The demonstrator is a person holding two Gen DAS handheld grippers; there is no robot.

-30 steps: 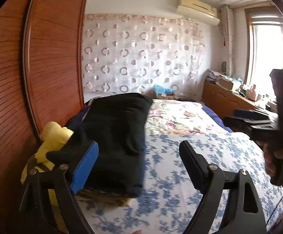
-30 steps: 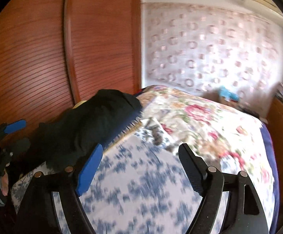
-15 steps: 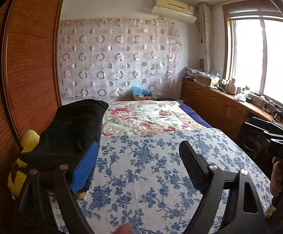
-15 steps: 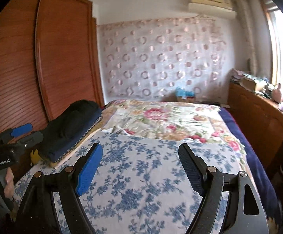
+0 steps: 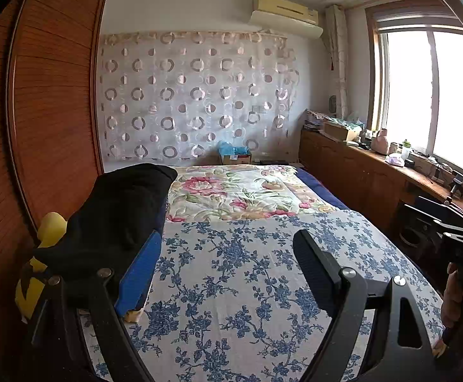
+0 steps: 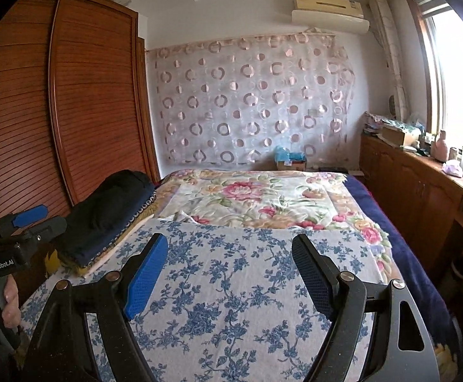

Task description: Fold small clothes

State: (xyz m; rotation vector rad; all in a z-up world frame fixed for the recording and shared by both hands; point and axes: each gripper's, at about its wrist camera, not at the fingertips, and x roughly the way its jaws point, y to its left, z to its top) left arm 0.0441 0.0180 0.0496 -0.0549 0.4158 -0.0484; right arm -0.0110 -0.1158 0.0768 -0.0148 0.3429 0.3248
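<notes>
We hold both grippers level over the bed, side by side. The left gripper has its fingers spread wide with nothing between them, and so does the right gripper. Neither touches any cloth.

The clothes sit as a dark pile just beyond and left of the left fingers, at the bed's left edge beside the wardrobe. From the right wrist view the same pile shows as a neat stack of several layers, so part of the folding looks done. Something yellow lies under or behind it; we cannot tell what it is. No loose garment lies ahead of the fingers, so we judge that we are between pieces or near the end.

Ahead of both sets of fingers the blue-flowered sheet is flat and bare, with a floral quilt further on. That gives wide room to spread a piece. To the right of the right fingers the bed drops off toward the cabinets; to the left, the wardrobe leaves little clearance around the pile.
</notes>
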